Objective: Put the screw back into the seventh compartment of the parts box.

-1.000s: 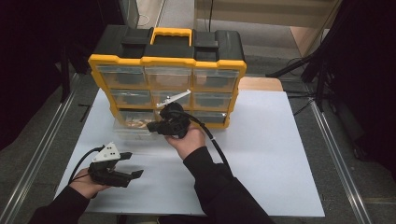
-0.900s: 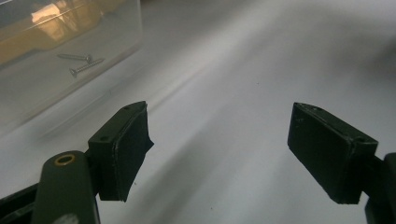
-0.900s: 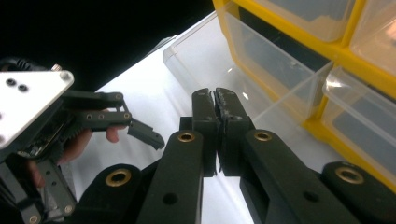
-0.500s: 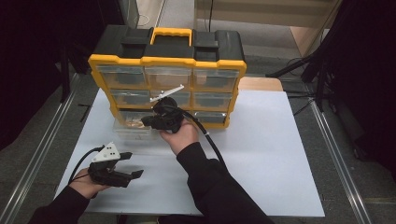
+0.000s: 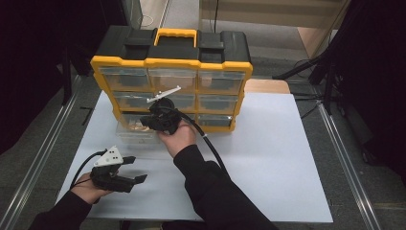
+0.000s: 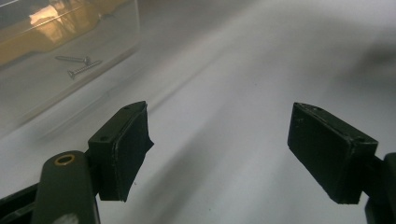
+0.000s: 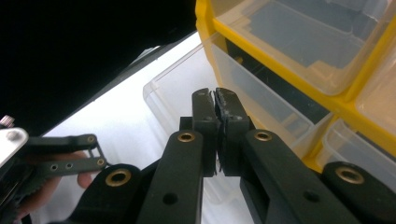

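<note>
At the bench's near left the left tool [image 5: 125, 173] rests wide open and empty, seemingly waiting, while the right tool [image 5: 154, 122], jaws closed on nothing visible, hovers over the clear drawer [image 5: 131, 136] pulled from the organizer [image 5: 172, 62], two screws [image 6: 77, 65] inside.

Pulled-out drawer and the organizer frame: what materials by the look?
Pulled-out drawer: clear glossy plastic, likely; two screws show through its wall. Organizer frame: opaque yellow plastic with a black top, moulded look, slight sheen. Screws: probably dull grey metal.
</note>
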Available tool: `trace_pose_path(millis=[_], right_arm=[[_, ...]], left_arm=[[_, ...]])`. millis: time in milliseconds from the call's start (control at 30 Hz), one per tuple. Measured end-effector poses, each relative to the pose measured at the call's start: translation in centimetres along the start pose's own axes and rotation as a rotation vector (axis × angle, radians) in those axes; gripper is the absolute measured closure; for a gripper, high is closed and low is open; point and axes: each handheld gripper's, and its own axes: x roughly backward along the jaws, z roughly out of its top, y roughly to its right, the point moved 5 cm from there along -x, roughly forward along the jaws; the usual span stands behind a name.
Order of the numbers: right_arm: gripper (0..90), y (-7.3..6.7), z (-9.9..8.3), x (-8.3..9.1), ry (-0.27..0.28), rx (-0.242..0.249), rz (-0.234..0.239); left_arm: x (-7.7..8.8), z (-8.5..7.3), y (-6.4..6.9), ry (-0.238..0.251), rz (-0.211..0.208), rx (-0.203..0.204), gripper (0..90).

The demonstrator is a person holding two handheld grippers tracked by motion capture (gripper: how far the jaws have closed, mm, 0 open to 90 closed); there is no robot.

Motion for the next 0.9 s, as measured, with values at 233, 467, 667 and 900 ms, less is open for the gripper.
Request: trace_pose_path(millis=[233,467,667,900], right_arm=[[88.6,0.3,0.3,-0.8,0.008,-0.003,-0.023],[88.4,0.6,0.3,-1.8,0.012,-0.014,-0.033],[88.4,0.8,0.0,-2.5,0.001,-0.014,-0.049],[88.1,0.9,-0.2,-3.2,-0.012,-0.016,-0.053]], left_arm=[[0.0,0.0,0.0,0.000,-0.003,-0.002,20.7],[0.0,0.0,0.0,-0.001,-0.005,-0.006,20.7],[0.0,0.0,0.0,0.000,-0.005,-0.003,20.7],[0.0,0.0,0.1,0.001,-0.007,-0.005,20.7]])
